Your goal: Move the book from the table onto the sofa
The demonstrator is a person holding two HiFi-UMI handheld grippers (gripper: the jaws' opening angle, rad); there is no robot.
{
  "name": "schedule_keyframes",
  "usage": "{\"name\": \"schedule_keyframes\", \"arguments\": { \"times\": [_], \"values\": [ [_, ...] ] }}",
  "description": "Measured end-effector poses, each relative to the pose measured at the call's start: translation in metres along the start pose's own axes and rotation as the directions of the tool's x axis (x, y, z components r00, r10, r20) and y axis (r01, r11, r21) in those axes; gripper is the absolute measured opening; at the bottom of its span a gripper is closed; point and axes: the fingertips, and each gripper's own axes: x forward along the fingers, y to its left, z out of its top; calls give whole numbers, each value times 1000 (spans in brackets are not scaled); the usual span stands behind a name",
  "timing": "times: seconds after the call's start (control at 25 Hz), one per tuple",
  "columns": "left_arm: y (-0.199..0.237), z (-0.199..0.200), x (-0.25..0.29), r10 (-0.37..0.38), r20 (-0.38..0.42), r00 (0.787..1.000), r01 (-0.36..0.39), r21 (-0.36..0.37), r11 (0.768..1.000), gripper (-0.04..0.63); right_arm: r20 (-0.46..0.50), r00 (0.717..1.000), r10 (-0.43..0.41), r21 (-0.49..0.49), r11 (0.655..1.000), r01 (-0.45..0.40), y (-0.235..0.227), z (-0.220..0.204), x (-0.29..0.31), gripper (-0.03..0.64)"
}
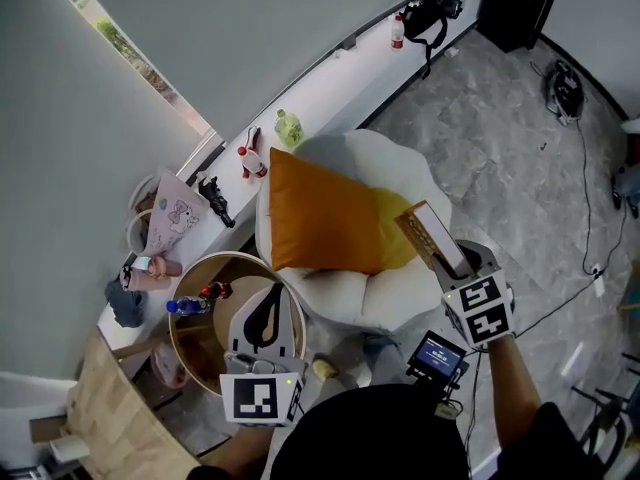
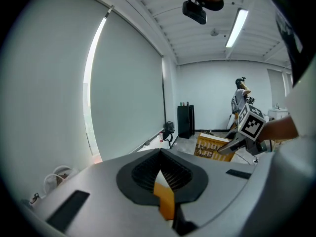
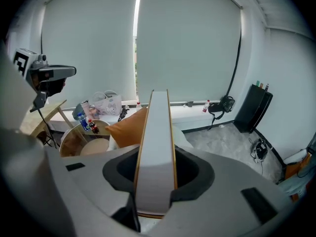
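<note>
The book (image 1: 430,233) is held tight in the right gripper (image 1: 452,265), on its edge, at the right side of the sofa (image 1: 395,163), just beside the orange cushion (image 1: 320,218). The right arm is stretched out, and its gripper is pointed down at the sofa. The left gripper (image 1: 264,320) is held left of the sofa, over the round table (image 1: 215,260). Its jaws are closed on nothing.

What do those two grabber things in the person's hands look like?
Both are pale grey plastic with black ribbed pads. The left gripper and right gripper each carry a white cube printed with black square markers. A small black screen glowing blue hangs by the right one. The person wears a black top.
</note>
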Motion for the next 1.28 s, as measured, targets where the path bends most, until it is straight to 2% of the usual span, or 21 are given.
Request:
{"name": "schedule_keyframes", "arguments": {
  "times": [0.28, 0.48, 0.84, 0.96, 1.28],
  "values": [
    [-9, -17, 49, 0, -59, 998, -1, -11, 1000, 6, -53, 999, 9, -17, 1000, -10, -32, -25, 60, 149],
    [-9, -43, 73, 16, -138, 990, -18, -16, 1000, 6, -98, 994, 51, 12, 999, -50, -40, -45, 99, 149],
    [-15, -104, 105, 22, -238, 971, -32, -36, 999, 6, -172, 980, 101, 49, 994, -93, -33, -106, 182, 149],
    [-18, -130, 110, 26, -270, 962, -47, -72, 996, 6, -191, 975, 110, 58, 993, -101, -25, -130, 210, 149],
    [-28, -199, 126, -11, -364, 931, -30, -107, 994, 6, -232, 968, 98, 129, 989, -69, -11, -186, 291, 149]
  ]
}}
